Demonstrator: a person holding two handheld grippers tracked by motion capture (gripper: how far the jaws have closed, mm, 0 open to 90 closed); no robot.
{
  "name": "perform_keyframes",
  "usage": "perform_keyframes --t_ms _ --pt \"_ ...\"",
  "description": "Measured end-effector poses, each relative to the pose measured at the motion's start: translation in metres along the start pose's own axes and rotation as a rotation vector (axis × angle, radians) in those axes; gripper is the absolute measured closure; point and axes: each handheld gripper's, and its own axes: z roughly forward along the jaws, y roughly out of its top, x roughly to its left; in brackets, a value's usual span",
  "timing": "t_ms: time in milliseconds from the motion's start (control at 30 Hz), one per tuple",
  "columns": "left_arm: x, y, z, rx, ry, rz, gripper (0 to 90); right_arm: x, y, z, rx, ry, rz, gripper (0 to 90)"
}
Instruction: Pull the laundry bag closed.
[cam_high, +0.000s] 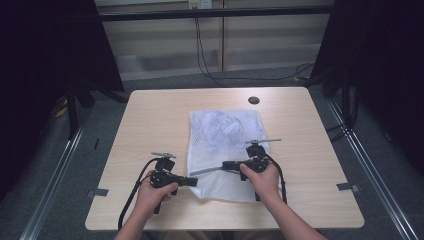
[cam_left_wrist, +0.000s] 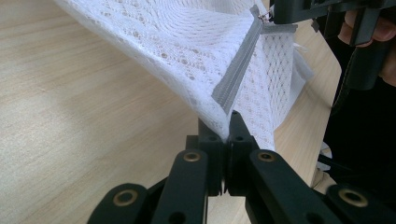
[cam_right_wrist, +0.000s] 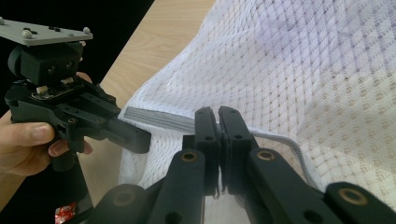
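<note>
A white mesh bag (cam_high: 223, 137) lies flat on the pale wooden table (cam_high: 150, 130). Its grey zipper (cam_high: 205, 171) runs along the near left edge. My left gripper (cam_high: 194, 181) points right, shut on the bag's near corner at the zipper's end (cam_left_wrist: 228, 123). My right gripper (cam_high: 225, 165) points left, shut on the zipper pull. In the left gripper view the zipper (cam_left_wrist: 236, 70) rises taut toward the right gripper (cam_left_wrist: 299, 9). In the right gripper view my right gripper (cam_right_wrist: 218, 116) pinches the zipper (cam_right_wrist: 159, 119), and the left gripper (cam_right_wrist: 135, 135) shows close by on the left.
A round black grommet (cam_high: 254, 100) sits near the table's far edge. Black curtains stand at both sides, and cables (cam_high: 210, 75) trail over the floor behind. Bare tabletop lies left and right of the bag.
</note>
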Motion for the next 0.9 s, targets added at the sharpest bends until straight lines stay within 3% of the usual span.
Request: perform_keyframes --t_ms 900 --pt "-0.0002 -0.0002 -0.0014 -0.004 0.000 0.001 88.3 -0.0051 0.0006 -0.0096 -0.016 -0.012 0.004 87.0"
